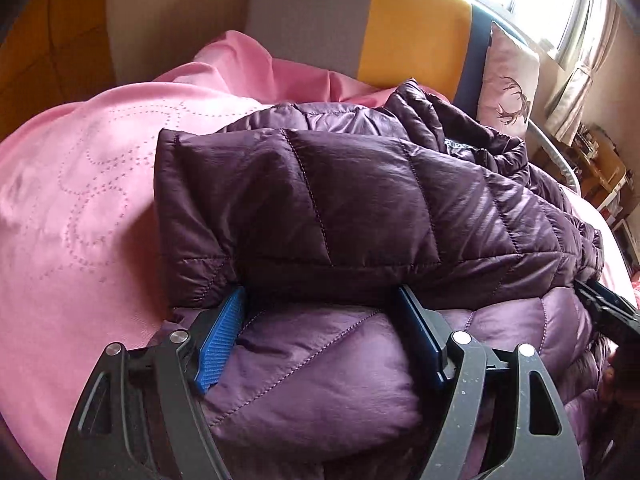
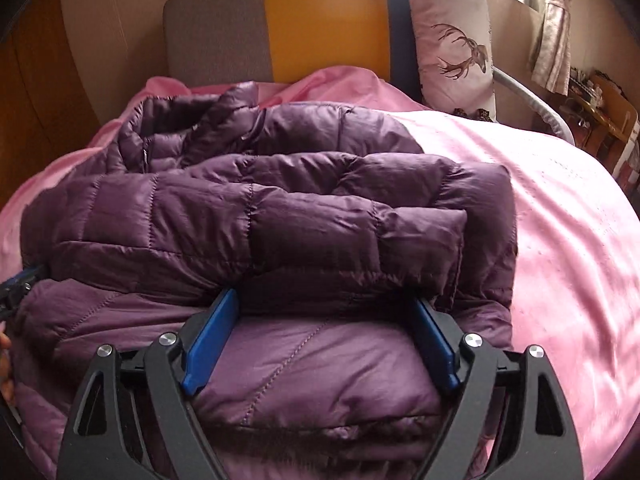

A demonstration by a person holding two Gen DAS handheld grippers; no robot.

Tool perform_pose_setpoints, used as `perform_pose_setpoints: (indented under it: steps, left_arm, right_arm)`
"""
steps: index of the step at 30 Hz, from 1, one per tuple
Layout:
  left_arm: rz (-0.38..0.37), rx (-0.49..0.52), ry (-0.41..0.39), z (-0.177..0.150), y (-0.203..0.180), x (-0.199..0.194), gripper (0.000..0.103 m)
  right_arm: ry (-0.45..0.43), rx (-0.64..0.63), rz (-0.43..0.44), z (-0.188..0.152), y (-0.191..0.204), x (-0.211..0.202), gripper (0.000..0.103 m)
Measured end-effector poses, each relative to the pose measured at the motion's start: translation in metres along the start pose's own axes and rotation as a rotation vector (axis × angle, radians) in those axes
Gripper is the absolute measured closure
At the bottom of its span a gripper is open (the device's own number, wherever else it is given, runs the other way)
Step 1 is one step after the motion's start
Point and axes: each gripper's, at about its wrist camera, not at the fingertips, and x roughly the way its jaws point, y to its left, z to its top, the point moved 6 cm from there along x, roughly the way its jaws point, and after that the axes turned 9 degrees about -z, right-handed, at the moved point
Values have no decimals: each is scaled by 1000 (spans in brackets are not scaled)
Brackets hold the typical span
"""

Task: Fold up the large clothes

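Left wrist view: left gripper [image 1: 320, 300] spread wide over purple quilted down jacket [image 1: 340, 208], pads clamping nothing, tips tucked beneath folded sleeve [image 1: 280, 200]. Right wrist view: right gripper [image 2: 324, 306] likewise spread, empty, jacket fabric between blue pads [image 2: 210, 344]. Beyond, pink bedspread [image 2: 560, 220], deer-print pillow [image 2: 452, 44], grey-and-yellow headboard [image 2: 320, 20].
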Motion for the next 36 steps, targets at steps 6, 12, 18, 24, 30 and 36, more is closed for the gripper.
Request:
perform_pose_setpoints:
  steps: [6,12,18,24,30,36]
  left_arm:
    - [12,4,-18,-5,0,1,28]
    - [57,1,-32,-2,-6,-20,28]
    - [67,44,-143,26,-22,-52,28]
    - [86,75,-46,39,-21,-8,28]
    - [66,40,-38,25,-7,17,24]
    - [87,36,-35,24,-10,9,22]
  right_arm:
    - [-10,-6,1,0,1,7,20]
    - [-36,-17,-38,9,0,-21,17]
    - [-167,-60,53,38,43,-59,17]
    - [-69,-138,38,40,81,-6,17]
    - [-46,-124,65,31,84,18,15]
    - [-32,-102,91,32,76,-2,9]
